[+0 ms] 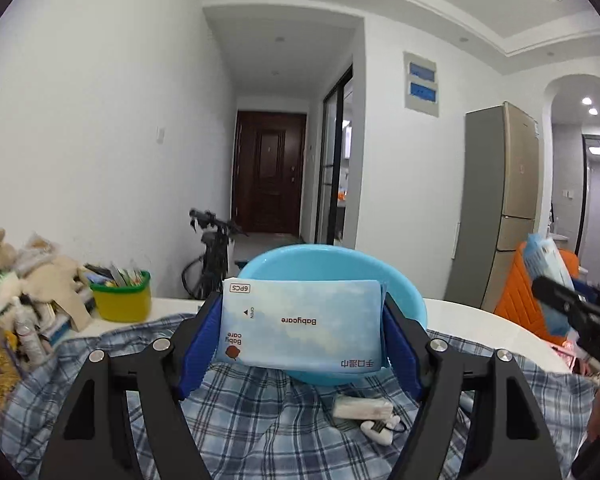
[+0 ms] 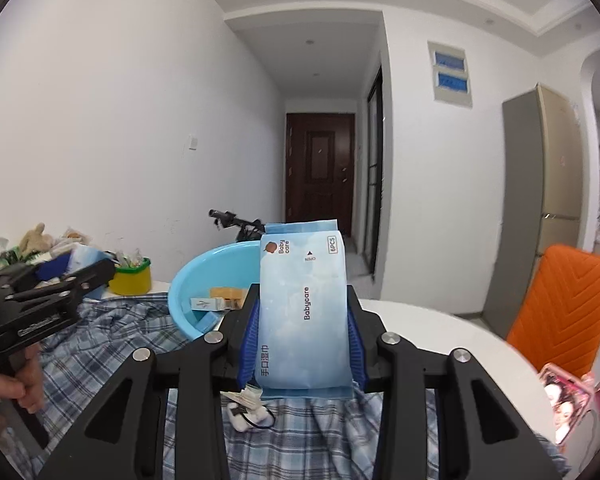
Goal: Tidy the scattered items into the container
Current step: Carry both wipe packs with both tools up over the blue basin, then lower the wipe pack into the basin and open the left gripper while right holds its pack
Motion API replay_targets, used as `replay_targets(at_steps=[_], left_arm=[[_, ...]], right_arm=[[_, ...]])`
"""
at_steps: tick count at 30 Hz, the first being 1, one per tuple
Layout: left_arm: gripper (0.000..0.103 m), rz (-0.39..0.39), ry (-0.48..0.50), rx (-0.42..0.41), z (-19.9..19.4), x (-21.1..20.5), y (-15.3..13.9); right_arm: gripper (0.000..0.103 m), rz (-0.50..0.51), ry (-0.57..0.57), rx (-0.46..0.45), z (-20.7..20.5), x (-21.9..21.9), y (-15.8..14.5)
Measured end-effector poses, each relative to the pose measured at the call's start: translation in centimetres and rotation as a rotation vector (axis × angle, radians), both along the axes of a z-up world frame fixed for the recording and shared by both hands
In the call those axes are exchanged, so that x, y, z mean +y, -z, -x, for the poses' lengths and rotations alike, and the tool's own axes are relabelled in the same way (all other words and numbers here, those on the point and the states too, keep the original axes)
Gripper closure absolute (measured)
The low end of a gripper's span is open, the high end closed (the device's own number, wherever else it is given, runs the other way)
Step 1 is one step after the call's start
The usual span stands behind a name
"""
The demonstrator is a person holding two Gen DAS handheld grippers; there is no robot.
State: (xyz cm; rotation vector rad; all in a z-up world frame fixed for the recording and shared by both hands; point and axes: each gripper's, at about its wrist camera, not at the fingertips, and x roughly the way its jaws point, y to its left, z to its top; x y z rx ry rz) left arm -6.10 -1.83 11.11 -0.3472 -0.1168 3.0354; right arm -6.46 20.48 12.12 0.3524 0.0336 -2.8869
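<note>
My left gripper is shut on a light-blue Babycare wipes pack, held sideways just in front of the blue basin. My right gripper is shut on a second Babycare wipes pack, held upright to the right of the basin. The basin holds small boxes. On the plaid cloth lie a white packet and a small white device with a cord; the device also shows in the right wrist view.
A yellow-green tub of packets stands at the back left, beside a cluttered pile with plush toys. An orange chair stands to the right of the white table. A pink phone lies at the table's right edge.
</note>
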Motion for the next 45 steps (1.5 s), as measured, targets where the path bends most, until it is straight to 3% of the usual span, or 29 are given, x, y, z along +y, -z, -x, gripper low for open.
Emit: replay_targets(at_steps=[4, 8, 12, 14, 17, 22, 26, 30, 34, 37, 39, 42, 45], left_arm=[[0.026, -0.016, 0.006, -0.033, 4.0, -0.5, -0.4], [0.026, 0.047, -0.019, -0.005, 8.2, -0.2, -0.8], [0.026, 0.014, 0.037, -0.018, 12.7, -0.4, -0.8], [0.026, 0.028, -0.005, -0.042, 15.1, -0.4, -0.6], [0.026, -0.032, 0.001, -0.091, 18.6, -1.0, -0.7], [0.026, -0.017, -0.043, -0.154, 22.8, -0.9, -0.4], [0.026, 0.090, -0.082, -0.227, 24.9, -0.3, -0.7], [0.026, 0.025, -0.043, -0.217, 24.6, -0.7, -2.3], [0.026, 0.060, -0.042, -0.238, 24.8, -0.1, -3.6], [0.026, 0.030, -0.053, -0.377, 26.0, 0.3, -4.7], [0.026, 0.023, -0.030, -0.455, 26.9, 0.7, -5.3], [0.026, 0.075, -0.038, -0.609, 28.5, 1.9, -5.5], [0.026, 0.087, -0.042, -0.802, 30.1, 2.3, -4.6]], right_arm=[[0.067, 0.002, -0.028, -0.023, 2.6, -0.6, -0.6], [0.067, -0.038, -0.069, -0.032, 6.6, -2.5, -1.4], [0.067, -0.029, -0.086, -0.083, 11.4, -3.3, -2.1], [0.067, -0.034, -0.072, -0.098, 13.5, -3.5, -2.0], [0.067, -0.033, -0.068, -0.129, 16.7, -3.7, -1.8], [0.067, -0.031, -0.059, -0.157, 20.6, -4.1, -2.2], [0.067, -0.029, -0.027, -0.191, 22.7, -3.9, -2.7], [0.067, 0.000, -0.014, -0.216, 23.7, -3.3, -3.6], [0.067, -0.026, -0.018, -0.250, 24.6, -3.2, -4.6], [0.067, -0.054, -0.005, -0.317, 25.7, -2.9, -5.8], [0.067, -0.023, -0.048, -0.443, 27.0, -2.6, -6.1], [0.067, -0.082, 0.006, -0.608, 28.4, -2.7, -5.9], [0.067, 0.021, 0.032, -0.696, 29.0, -1.1, -6.3]])
